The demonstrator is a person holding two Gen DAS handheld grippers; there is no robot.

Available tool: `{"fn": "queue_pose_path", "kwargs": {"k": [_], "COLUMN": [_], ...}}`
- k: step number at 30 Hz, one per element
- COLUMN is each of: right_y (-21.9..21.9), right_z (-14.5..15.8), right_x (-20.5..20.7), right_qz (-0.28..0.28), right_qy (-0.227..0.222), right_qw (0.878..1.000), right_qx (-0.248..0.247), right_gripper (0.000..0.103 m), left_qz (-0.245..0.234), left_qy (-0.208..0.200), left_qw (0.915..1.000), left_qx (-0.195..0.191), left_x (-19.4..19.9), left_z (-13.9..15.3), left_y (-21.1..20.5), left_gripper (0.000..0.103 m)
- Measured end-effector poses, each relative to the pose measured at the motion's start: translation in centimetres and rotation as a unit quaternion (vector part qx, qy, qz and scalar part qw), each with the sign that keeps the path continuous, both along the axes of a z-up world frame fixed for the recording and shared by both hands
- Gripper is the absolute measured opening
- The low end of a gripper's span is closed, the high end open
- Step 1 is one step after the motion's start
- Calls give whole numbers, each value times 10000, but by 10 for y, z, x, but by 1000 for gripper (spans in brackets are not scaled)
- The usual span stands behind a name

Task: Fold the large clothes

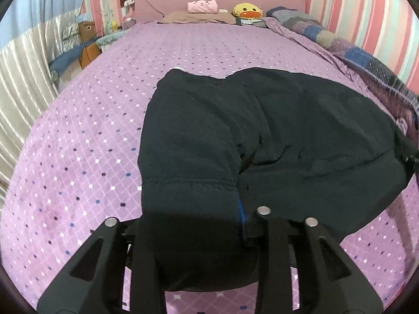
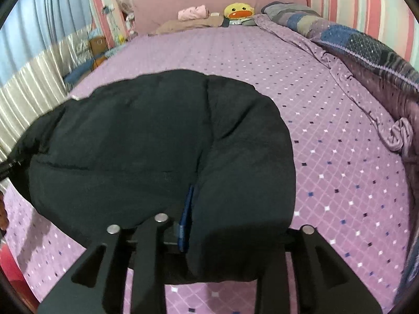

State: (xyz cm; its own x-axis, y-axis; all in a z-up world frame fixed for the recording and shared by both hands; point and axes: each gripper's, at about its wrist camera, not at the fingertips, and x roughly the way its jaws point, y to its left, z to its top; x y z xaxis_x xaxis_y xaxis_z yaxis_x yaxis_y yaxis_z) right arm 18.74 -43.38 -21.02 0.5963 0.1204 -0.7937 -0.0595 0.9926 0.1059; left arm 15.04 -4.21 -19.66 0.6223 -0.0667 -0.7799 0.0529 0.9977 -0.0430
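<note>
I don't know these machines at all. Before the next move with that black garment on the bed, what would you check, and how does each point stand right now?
1. Black garment lies on the purple bedspread, not hanging off the edge: ok.
2. Left tongs have garment cloth between the fingers: ok; whether the pads press it, cannot tell.
3. Right tongs have cloth between the fingers: ok; firm grip, cannot tell.
4. Bedspread beyond the garment is bare for folding: ok.
5. Yellow duck toy and pink plush sit far off by the headboard: ok.
6. Garment surface smooth: not ok, it bulges and creases.
</note>
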Motion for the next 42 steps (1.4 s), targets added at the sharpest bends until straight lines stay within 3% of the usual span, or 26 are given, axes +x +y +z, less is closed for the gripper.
{"fn": "queue_pose_path", "kwargs": {"k": [7, 9, 11, 12, 17, 21, 25, 30, 32, 39, 42], "right_y": [-12, -17, -26, -33, -45, -35, -32, -38, -37, -13, 16], "right_z": [-1, 0, 5, 8, 7, -15, -35, -44, -40, 6, 28], "right_x": [-10, -12, -19, -22, -9, 2, 6, 7, 4, -26, -37], "right_qz": [-24, -10, -113, -211, -616, -685, -653, -768, -842, -839, -761], "right_qy": [237, 240, 138, 63, 44, 202, 331, 363, 315, -378, -725], "right_qw": [9996, 9997, 9998, 9997, 9981, 9960, 9948, 9948, 9944, 9951, 9939], "right_qx": [181, 74, 36, 88, -35, -533, -704, -562, -563, -375, -328], "right_gripper": [52, 65, 74, 76, 76, 76, 78, 84, 84, 87, 95], "left_qz": [-109, -126, -34, 1, 263, 494, 430, 460, 511, 583, 635], "left_qy": [185, 164, 0, -66, 75, 197, 290, 388, 378, 220, 114], "left_qw": [9996, 9997, 10000, 10000, 9995, 9980, 9980, 9982, 9980, 9976, 9974], "left_qx": [-173, -158, 19, 64, 139, 339, 371, 13, -64, 308, 312], "left_x": [-4, -10, -16, -17, -2, 5, 3, 10, 8, -14, -23], "left_z": [-4, -3, 2, 6, -1, -21, -38, -51, -49, -19, 0], "left_y": [5, 10, 17, 21, 28, 32, 37, 51, 52, 40, 34], "left_gripper": [47, 58, 80, 82, 86, 88, 93, 100, 100, 100, 100]}}
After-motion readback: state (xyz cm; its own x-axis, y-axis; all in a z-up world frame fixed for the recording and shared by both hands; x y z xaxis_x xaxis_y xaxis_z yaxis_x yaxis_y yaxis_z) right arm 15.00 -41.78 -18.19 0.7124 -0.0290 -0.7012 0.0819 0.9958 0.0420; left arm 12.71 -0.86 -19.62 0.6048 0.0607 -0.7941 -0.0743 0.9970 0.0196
